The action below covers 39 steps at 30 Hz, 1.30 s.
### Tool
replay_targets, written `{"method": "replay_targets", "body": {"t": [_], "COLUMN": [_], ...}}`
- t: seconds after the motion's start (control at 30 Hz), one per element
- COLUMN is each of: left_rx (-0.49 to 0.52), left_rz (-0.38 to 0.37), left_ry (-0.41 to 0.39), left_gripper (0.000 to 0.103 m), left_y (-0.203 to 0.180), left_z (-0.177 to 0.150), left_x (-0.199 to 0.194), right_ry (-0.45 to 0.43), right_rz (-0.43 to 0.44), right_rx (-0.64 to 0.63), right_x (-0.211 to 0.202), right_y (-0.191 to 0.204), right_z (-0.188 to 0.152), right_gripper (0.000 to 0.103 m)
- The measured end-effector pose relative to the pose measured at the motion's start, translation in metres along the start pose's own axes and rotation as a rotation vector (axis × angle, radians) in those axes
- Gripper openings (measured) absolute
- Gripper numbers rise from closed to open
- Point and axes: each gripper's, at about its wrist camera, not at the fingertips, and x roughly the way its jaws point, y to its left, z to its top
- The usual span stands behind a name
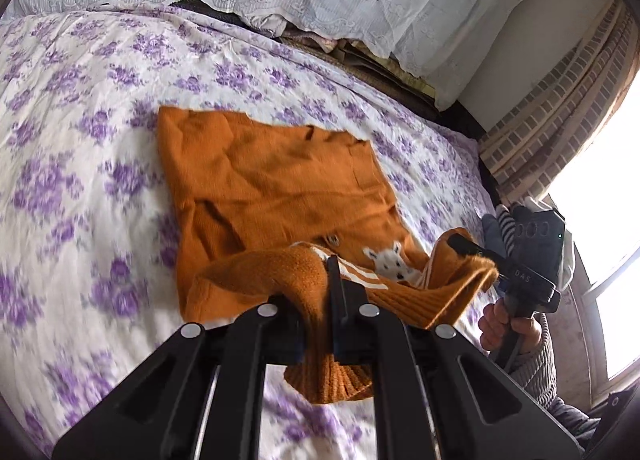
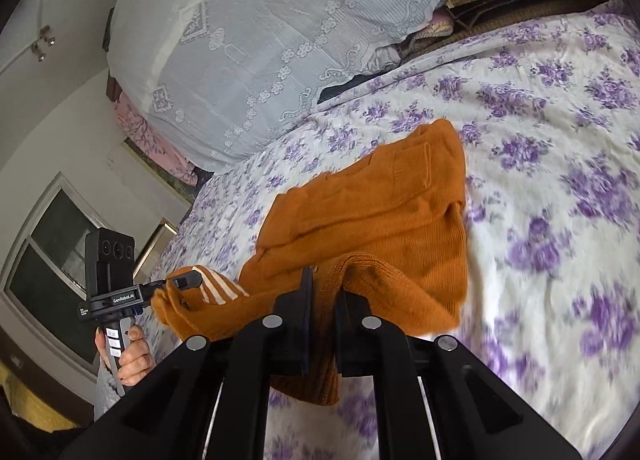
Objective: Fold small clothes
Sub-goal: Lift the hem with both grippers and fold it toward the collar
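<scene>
An orange knit sweater (image 1: 264,183) with white stripes and a small white animal patch lies on the bed, its near ribbed hem lifted off the cover. My left gripper (image 1: 320,292) is shut on one part of that hem, and ribbed knit hangs below its fingers. In the right wrist view the same sweater (image 2: 384,211) spreads away from me, and my right gripper (image 2: 323,300) is shut on the hem's other part. Each gripper shows in the other's view: the right gripper (image 1: 486,260) at the right and the left gripper (image 2: 176,284) at the left, both pinching orange knit.
The bedspread (image 1: 80,163) is white with purple flowers. Stacked bedding under a white lace cover (image 2: 248,43) runs along the far side. A bright window (image 1: 600,219) and brick-pattern wall stand at the bed's right end. A person's hand (image 2: 128,360) holds the left gripper's handle.
</scene>
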Motion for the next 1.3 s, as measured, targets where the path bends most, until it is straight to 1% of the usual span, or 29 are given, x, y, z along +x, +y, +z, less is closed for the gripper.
{"method": "replay_targets", "body": {"t": [0.2, 0.27, 0.37, 0.43, 0.47, 0.5, 0.53, 0.57, 0.6, 0.63, 0.67, 0.7, 0.73, 0.77, 0.8, 0.83, 0.87, 0.9, 0.93, 1.0, 1.03, 1.1, 1.17, 1.23, 1.3], "left_rx": [-0.028, -0.043, -0.084, -0.118, -0.132, -0.152, -0.181, -0.233, -0.283, -0.314, -0.320, -0.320, -0.319, -0.314, -0.298, -0.268, -0.246, -0.222, -0.208, -0.216, -0.217, -0.215, -0.191, -0.153, -0.143], "left_rz": [0.019, 0.022, 0.026, 0.032, 0.036, 0.050, 0.072, 0.084, 0.068, 0.026, 0.000, -0.015, -0.001, 0.002, 0.007, 0.025, 0.029, 0.016, -0.010, -0.039, -0.059, -0.094, -0.140, -0.146, -0.129], "left_ry": [-0.006, -0.007, -0.013, -0.015, -0.009, 0.000, 0.013, 0.032, 0.042, 0.031, 0.019, 0.000, -0.036, -0.073, -0.123, -0.186, -0.208, -0.208, -0.180, -0.135, -0.109, -0.054, 0.006, 0.048, 0.066], "left_gripper": [0.008, 0.008, 0.008, 0.008, 0.009, 0.012, 0.015, 0.016, 0.017, 0.019, 0.021, 0.031, 0.052, 0.063, 0.083, 0.092, 0.092, 0.092, 0.092, 0.092, 0.092, 0.092, 0.092, 0.092, 0.092], "left_y": [0.013, 0.020, 0.037, 0.050, 0.055, 0.062, 0.071, 0.084, 0.096, 0.104, 0.106, 0.108, 0.107, 0.104, 0.099, 0.092, 0.087, 0.081, 0.078, 0.077, 0.076, 0.072, 0.063, 0.054, 0.052], "left_z": [0.031, 0.042, 0.064, 0.080, 0.086, 0.091, 0.094, 0.095, 0.092, 0.087, 0.084, 0.082, 0.083, 0.084, 0.086, 0.085, 0.085, 0.085, 0.084, 0.082, 0.078, 0.070, 0.064, 0.064, 0.069], "left_x": [0.016, 0.023, 0.037, 0.051, 0.058, 0.067, 0.076, 0.087, 0.093, 0.094, 0.092, 0.086, 0.075, 0.066, 0.053, 0.037, 0.030, 0.026, 0.025, 0.031, 0.035, 0.045, 0.057, 0.069, 0.080], "right_ry": [-0.015, -0.026, -0.049, -0.066, -0.062, -0.049, -0.023, -0.019, -0.051, -0.093, -0.117, -0.139, -0.167, -0.199, -0.214, -0.204, -0.183, -0.157, -0.117, -0.040, 0.013, 0.082, 0.143, 0.188, 0.253], "right_rz": [-0.007, -0.011, -0.031, -0.053, -0.062, -0.075, -0.095, -0.109, -0.103, -0.087, -0.079, -0.079, -0.064, -0.046, -0.027, -0.007, 0.015, 0.037, 0.064, 0.100, 0.120, 0.136, 0.142, 0.136, 0.139], "right_rx": [0.003, 0.021, 0.052, 0.100, 0.117, 0.140, 0.178, 0.209, 0.248, 0.279, 0.298, 0.312, 0.310, 0.302, 0.288, 0.271, 0.248, 0.223, 0.191, 0.152, 0.121, 0.058, -0.013, -0.050, -0.039], "right_x": [0.023, 0.033, 0.052, 0.071, 0.079, 0.089, 0.101, 0.106, 0.104, 0.097, 0.090, 0.081, 0.071, 0.062, 0.056, 0.054, 0.055, 0.057, 0.062, 0.073, 0.081, 0.092, 0.107, 0.123, 0.144], "right_y": [-0.006, -0.014, -0.028, -0.045, -0.052, -0.061, -0.074, -0.083, -0.092, -0.099, -0.103, -0.106, -0.107, -0.106, -0.101, -0.096, -0.090, -0.082, -0.071, -0.055, -0.043, -0.024, -0.006, 0.003, 0.001], "right_z": [0.035, 0.050, 0.073, 0.090, 0.095, 0.100, 0.103, 0.101, 0.097, 0.092, 0.090, 0.091, 0.092, 0.093, 0.094, 0.094, 0.094, 0.094, 0.091, 0.085, 0.078, 0.069, 0.063, 0.064, 0.068], "right_gripper": [0.009, 0.009, 0.009, 0.009, 0.011, 0.014, 0.020, 0.030, 0.039, 0.044, 0.056, 0.060, 0.060, 0.060, 0.060, 0.060, 0.060, 0.060, 0.060, 0.064, 0.065, 0.070, 0.072, 0.073, 0.075]}}
